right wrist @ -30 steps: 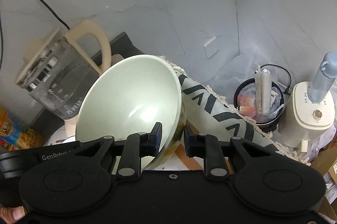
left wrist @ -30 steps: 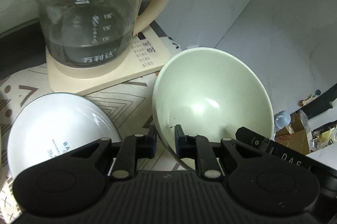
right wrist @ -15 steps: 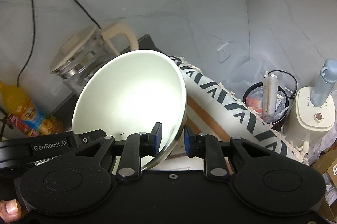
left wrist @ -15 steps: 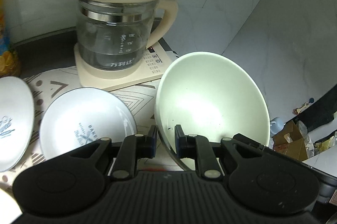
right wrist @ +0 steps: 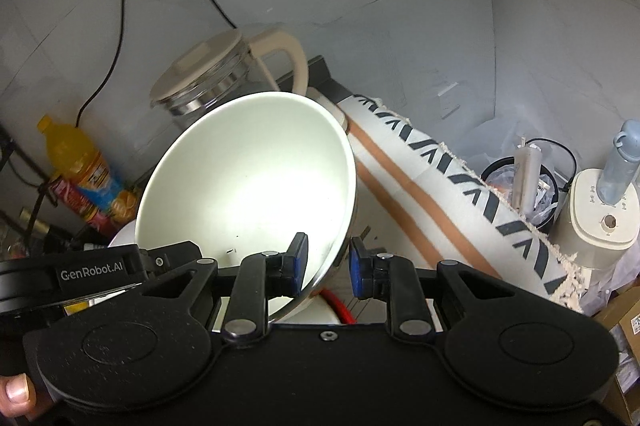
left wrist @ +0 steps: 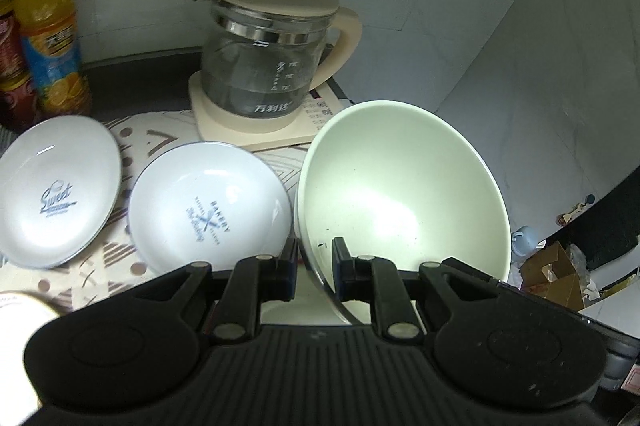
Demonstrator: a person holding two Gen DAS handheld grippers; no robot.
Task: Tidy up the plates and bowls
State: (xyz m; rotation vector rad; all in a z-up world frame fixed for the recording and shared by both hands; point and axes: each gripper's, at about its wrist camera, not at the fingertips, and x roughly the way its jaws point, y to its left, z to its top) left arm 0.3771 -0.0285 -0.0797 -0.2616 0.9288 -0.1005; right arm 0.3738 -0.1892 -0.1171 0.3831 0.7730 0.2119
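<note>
Bowl point(left wrist: 400, 194), pale green, hanging tilted above bench, rim pinched on two sides. Left gripper point(left wrist: 315, 258) jaws narrow, clamping near rim edge; right gripper point(right wrist: 325, 262) jaws narrow on opposite edge, outer pad possibly not quite touching. Two white plates point(left wrist: 208, 202) point(left wrist: 56, 186) lying flat on patterned cloth point(left wrist: 148, 142) left of bowl, kettle point(left wrist: 268, 54) behind. Advising: keeping both grips level, moving together, clearing kettle handle, lowering onto nearer plate only if stacking there.

At left, the shallow white plate point(left wrist: 56, 188) is showing "Sweet"; the round white plate point(left wrist: 210, 214) beside it is showing "BAKERY"; the black gripper body point(right wrist: 92, 272) at lower left is reading "GenRobot.AI".
</note>
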